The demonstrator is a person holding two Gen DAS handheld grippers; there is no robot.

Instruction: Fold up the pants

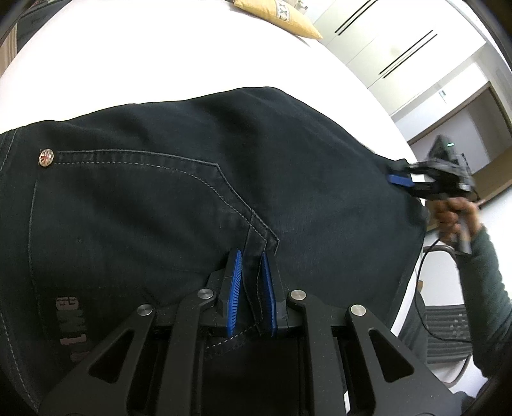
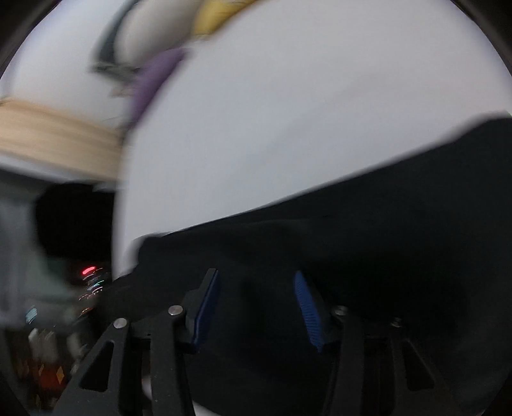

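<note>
The black pants [image 1: 179,192] lie spread on the white bed [image 1: 134,57]. My left gripper [image 1: 252,288] pinches a seam fold; my right gripper [image 2: 256,307] stands open over the cloth edge. Judged mid-fold; next, the right must clamp.

White bed [image 1: 160,64] – dark pants [image 1: 160,192] spread across it, yellow pillow [image 1: 281,16] at far edge
</note>
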